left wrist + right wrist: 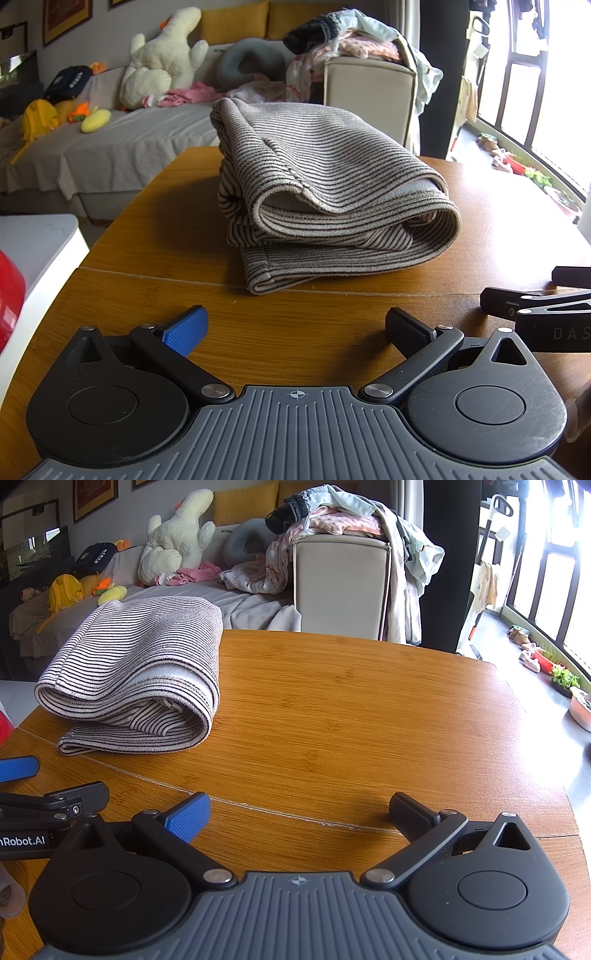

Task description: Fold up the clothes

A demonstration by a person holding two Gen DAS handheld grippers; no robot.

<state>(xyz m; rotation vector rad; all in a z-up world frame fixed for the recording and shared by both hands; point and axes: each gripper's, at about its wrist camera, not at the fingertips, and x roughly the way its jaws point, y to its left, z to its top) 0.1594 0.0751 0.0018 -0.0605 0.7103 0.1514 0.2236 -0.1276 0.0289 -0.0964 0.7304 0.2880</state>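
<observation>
— Where's the garment relative to your grippers?

— The striped garment (325, 195) lies folded in a thick bundle on the wooden table (155, 236), straight ahead of my left gripper (295, 328) and clear of it, with a strip of bare wood and the table's seam between the near hem and my fingertips. From my right gripper (299, 812) the same bundle (136, 672) sits ahead and off to the left, well apart from it.

— And the jaws?

— Left gripper: spread wide, blue pad (186, 330) on one side, black pad (406, 328) on the other, nothing between them. Right gripper: also spread wide and empty, with only bare table in the gap.

— How are you holding them?

— Both low over the near edge of the table, pointing across it and roughly level, side by side. In the left view the right gripper's fingers (532, 306) poke in at the right edge; in the right view the left one's fingers (55, 801) show at the left edge.

— Behind the table?

— A sofa (122, 147) with a white plush toy (162, 62), and further right a pile of clothes (354, 40) on a chair.
</observation>
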